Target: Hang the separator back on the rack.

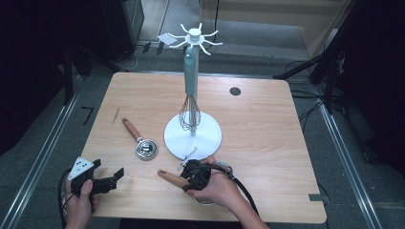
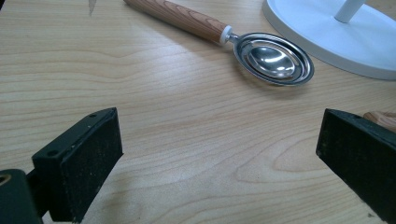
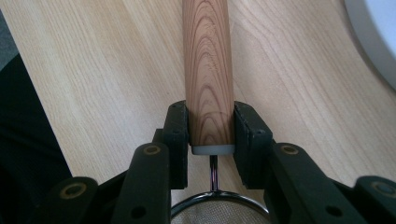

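A sieve with a wooden handle (image 3: 208, 56) lies near the table's front edge, and its mesh bowl (image 3: 219, 212) sits just below the jaws. My right gripper (image 3: 210, 126) is shut on the handle's lower end, both pads pressing its sides. From the high view, the right gripper (image 1: 196, 174) covers the sieve and the handle (image 1: 168, 176) sticks out to the left. A steel scoop (image 1: 145, 148) with a wooden handle lies left of the white stand's base (image 1: 210, 138). My left gripper (image 1: 109, 180) rests open at the front left, with bare table between its jaws (image 2: 219, 140); the scoop (image 2: 275, 59) lies ahead.
A whisk (image 1: 190, 114) with a teal handle hangs from the hook stand (image 1: 194, 34) at the table's middle. The stand's base (image 2: 327, 42) is at the upper right of the left gripper view. A dark round hole (image 1: 235, 91) marks the far right of the tabletop.
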### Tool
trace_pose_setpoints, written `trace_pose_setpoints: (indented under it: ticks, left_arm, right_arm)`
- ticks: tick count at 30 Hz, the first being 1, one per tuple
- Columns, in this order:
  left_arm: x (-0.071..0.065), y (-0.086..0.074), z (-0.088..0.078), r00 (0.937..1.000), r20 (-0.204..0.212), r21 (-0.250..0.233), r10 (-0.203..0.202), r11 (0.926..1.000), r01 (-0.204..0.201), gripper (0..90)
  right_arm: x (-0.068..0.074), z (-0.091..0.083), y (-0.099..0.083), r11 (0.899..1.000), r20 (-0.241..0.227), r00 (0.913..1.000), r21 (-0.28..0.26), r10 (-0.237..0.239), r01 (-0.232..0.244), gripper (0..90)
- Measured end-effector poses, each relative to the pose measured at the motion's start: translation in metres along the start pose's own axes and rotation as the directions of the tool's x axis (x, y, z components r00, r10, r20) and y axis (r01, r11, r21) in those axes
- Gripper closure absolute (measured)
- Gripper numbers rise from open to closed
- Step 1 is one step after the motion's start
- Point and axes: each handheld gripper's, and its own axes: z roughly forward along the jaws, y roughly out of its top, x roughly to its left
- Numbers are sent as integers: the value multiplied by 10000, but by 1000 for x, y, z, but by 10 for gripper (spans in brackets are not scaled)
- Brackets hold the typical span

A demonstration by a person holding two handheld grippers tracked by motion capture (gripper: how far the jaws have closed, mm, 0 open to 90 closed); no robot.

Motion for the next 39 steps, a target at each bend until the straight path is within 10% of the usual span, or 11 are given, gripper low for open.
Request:
trace_pose_setpoints:
  ticks: [10,39]
  left_arm:
    - [1,0,0,10000,-30,-53,-90,9999,90,6]
    - [1,0,0,9998,-164,-74,-119,9999,118,6]
  right_arm:
    - [-9,-15,-10,9931,-108,9993,-1108,361,-371,709]
    - [-53,-58,-56,9264,807,9692,-3220,2326,-1955,709]
